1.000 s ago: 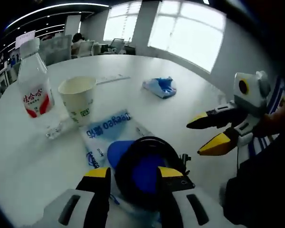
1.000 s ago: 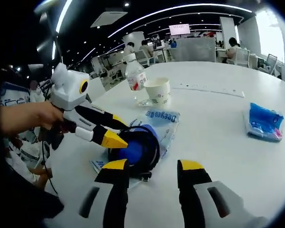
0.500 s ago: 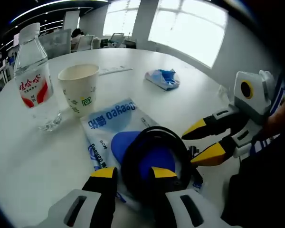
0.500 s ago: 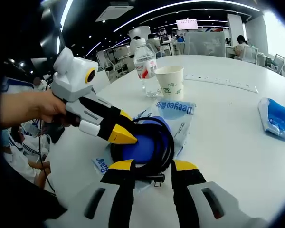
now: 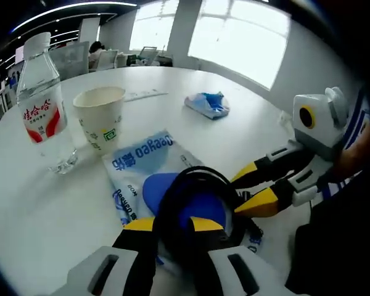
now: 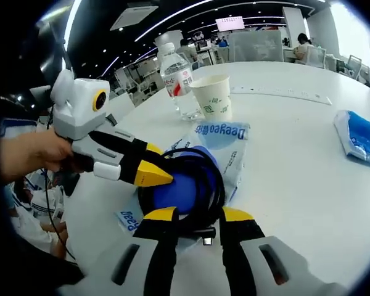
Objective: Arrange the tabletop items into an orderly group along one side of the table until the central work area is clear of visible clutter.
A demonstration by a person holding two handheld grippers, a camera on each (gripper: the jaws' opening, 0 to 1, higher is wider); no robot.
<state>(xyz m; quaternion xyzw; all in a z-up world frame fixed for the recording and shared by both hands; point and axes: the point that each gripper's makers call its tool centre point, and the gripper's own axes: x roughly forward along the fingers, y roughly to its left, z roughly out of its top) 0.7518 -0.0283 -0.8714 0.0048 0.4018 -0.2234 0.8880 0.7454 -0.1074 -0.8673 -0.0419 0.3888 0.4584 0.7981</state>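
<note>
Both grippers have closed in on the coiled black cable (image 5: 197, 200) over the last second: the right gripper (image 6: 196, 216), which hung back from the coil with its jaws spread, now has them drawn in around the near edge, and the left gripper (image 5: 171, 224) has narrowed its jaws on the opposite edge.

By size, the round white table (image 5: 43, 209) comes first; its middle carries all the clutter, so nothing is grouped along a side yet. Next is the clear wipes pack printed "Deeyeo" (image 6: 225, 137), lying flat under the coil, probably why the coil has to be lifted off first. The water bottle (image 5: 42, 102) and the paper cup (image 5: 101, 122) stand upright close together just past the pack. A small blue packet (image 5: 208, 105) lies well apart, further across the table.

The cable coil sits around a blue disc-like object (image 6: 176, 191), and I cannot tell what that is. Both sets of jaws appear pinched on the coil's loops from opposite sides; a two-sided hold would likely keep the loose loops from springing open when moved. Whether either grip is firm is hard to judge.
</note>
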